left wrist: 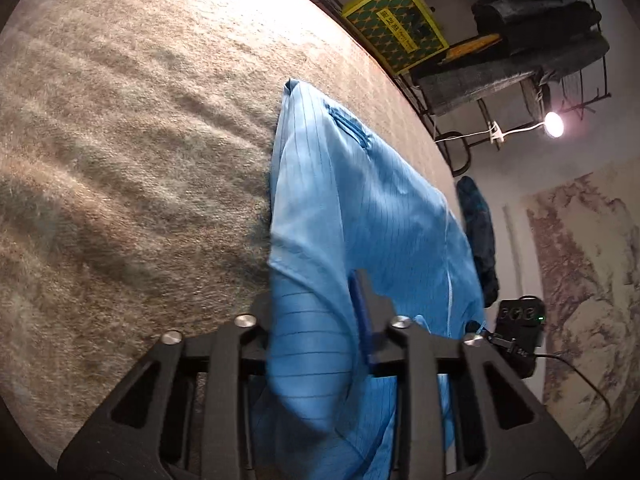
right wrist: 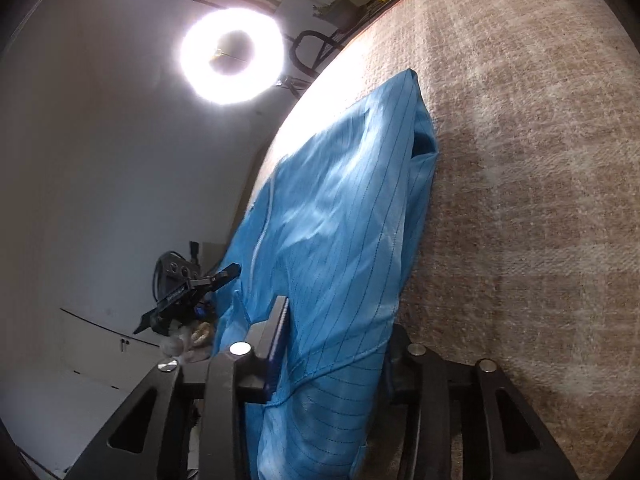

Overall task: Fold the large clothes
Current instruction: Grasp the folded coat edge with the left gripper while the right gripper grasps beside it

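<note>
Blue striped garment (left wrist: 360, 216) is lying on the beige fuzzy blanket (left wrist: 140, 120), stretching away from both tongs toward the far edge. Left gripper (left wrist: 316, 320) is pinching a bunched fold of the garment's near end, jaws narrow, fabric filling the gap. Right gripper (right wrist: 336, 344) is likewise clamping the near hem, cloth spanning between its fingers. The left gripper is showing in the right wrist view beside the garment's left edge. Ring light (right wrist: 232, 54) is glaring behind.
</note>
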The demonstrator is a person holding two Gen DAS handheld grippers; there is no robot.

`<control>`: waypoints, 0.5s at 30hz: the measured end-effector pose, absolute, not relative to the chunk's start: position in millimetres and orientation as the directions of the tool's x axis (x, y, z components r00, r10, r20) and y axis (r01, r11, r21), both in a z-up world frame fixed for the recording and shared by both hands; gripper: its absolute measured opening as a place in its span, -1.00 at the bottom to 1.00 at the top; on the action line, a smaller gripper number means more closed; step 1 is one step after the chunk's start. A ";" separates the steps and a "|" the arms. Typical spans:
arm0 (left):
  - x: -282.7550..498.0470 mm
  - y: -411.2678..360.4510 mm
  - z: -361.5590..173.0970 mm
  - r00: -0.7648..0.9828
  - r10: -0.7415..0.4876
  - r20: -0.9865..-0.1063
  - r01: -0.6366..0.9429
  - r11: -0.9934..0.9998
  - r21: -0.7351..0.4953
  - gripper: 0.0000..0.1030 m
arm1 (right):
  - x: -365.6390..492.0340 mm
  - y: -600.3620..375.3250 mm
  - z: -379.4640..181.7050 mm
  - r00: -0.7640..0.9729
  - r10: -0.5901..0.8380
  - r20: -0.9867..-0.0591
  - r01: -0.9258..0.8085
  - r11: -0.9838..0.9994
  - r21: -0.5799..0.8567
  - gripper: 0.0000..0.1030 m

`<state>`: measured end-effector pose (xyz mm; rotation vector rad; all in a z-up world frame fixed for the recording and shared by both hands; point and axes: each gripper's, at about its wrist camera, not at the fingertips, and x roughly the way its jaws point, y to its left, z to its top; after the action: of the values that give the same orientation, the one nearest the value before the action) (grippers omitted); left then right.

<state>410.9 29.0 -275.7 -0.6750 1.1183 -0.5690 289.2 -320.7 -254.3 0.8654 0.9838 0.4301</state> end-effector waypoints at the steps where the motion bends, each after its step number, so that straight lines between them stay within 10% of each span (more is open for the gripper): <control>1: 409.8 26.2 -273.8 0.345 -0.704 -0.620 0.084 0.681 -0.727 -0.61 | 288.3 -319.2 -252.1 0.509 0.658 -0.555 0.059 0.616 0.785 -0.46; 15: 373.1 -6.5 -205.5 0.442 -0.629 -0.640 0.263 0.773 -0.578 -0.91 | 280.6 -261.2 -170.3 0.532 0.480 -0.698 -0.036 0.836 0.547 -0.94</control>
<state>373.1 -6.5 -205.5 -0.4285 0.9651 -0.5748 280.6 -261.2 -170.3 0.5103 0.9696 0.3239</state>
